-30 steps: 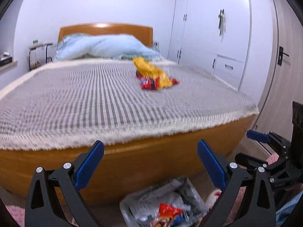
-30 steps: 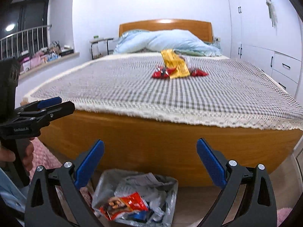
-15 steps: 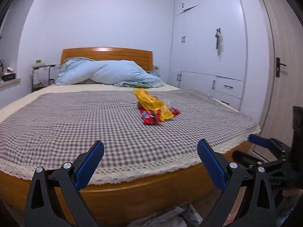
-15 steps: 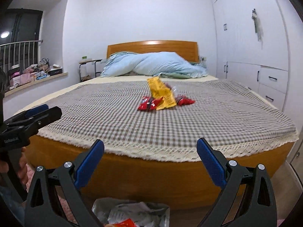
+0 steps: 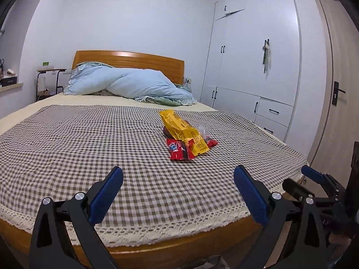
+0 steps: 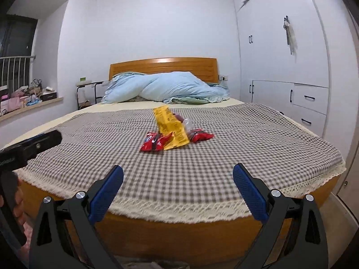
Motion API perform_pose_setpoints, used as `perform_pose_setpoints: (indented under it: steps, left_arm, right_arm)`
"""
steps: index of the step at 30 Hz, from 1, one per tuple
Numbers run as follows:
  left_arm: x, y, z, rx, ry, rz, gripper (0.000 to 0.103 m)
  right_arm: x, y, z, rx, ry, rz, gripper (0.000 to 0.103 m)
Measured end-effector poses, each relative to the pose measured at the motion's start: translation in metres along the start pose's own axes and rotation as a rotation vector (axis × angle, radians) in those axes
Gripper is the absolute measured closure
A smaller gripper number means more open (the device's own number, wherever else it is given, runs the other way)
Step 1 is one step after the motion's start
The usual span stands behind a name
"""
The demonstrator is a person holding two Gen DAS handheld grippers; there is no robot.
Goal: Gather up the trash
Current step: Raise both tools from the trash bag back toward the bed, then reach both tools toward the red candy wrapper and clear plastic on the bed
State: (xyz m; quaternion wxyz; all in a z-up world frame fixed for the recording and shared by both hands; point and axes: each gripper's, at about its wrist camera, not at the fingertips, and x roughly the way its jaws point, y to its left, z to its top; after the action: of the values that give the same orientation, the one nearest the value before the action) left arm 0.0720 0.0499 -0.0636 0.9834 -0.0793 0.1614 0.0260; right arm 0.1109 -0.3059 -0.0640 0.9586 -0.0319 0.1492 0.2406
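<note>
1. You are facing a wooden bed (image 5: 157, 244) from its foot, with a brown-and-white checked cover (image 5: 89, 139) spread flat over it and a cream lace fringe hanging along the near edge.
2. The trash sits near the middle of that cover: a yellow snack wrapper (image 5: 182, 132) lies tilted over a red wrapper (image 5: 177, 151), with a second red wrapper (image 6: 202, 136) just beside it on the right and a scrap of clear plastic (image 5: 200, 130) touching the pile.
3. Your left gripper (image 5: 178, 187) hangs above the foot of the bed with its blue-padded fingers spread wide and nothing between them; the pile is ahead of it, well apart.
4. Your right gripper (image 6: 178, 187) is likewise spread wide and holds nothing (its view puts the wrappers almost straight ahead).
5. A rumpled pale blue duvet (image 5: 134, 87) is heaped at the head of the bed against an orange-brown headboard (image 5: 128, 59).
6. White built-in wardrobes (image 5: 253, 56) with small black handles fill the right wall, and a door (image 5: 341, 78) with a dark lever handle stands beyond them.
7. To the left of the bed are a small black-framed side table (image 6: 88, 89) and a window ledge (image 6: 29, 103) cluttered with bags and boxes.
</note>
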Motion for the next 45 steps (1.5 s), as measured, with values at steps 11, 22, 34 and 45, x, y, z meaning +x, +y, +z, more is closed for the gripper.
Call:
perform_pose_setpoints:
  steps: [11, 22, 34, 45]
  left_arm:
    - [0.040, 0.008, 0.019, -0.056, -0.002, -0.032, 0.007]
    - [0.095, 0.002, 0.049, -0.070, -0.008, -0.036, 0.007]
    - [0.147, 0.008, 0.075, -0.089, 0.006, -0.046, 0.007]
    - [0.200, 0.022, 0.080, -0.121, 0.074, -0.055, 0.007]
  right_arm:
    - [0.042, -0.015, 0.027, 0.007, -0.030, -0.042, 0.009]
    - [0.087, -0.025, 0.052, 0.009, -0.060, -0.052, 0.009]
    - [0.134, -0.031, 0.092, 0.025, -0.076, -0.074, 0.009]
    - [0.183, -0.024, 0.088, -0.063, -0.005, -0.088, 0.009]
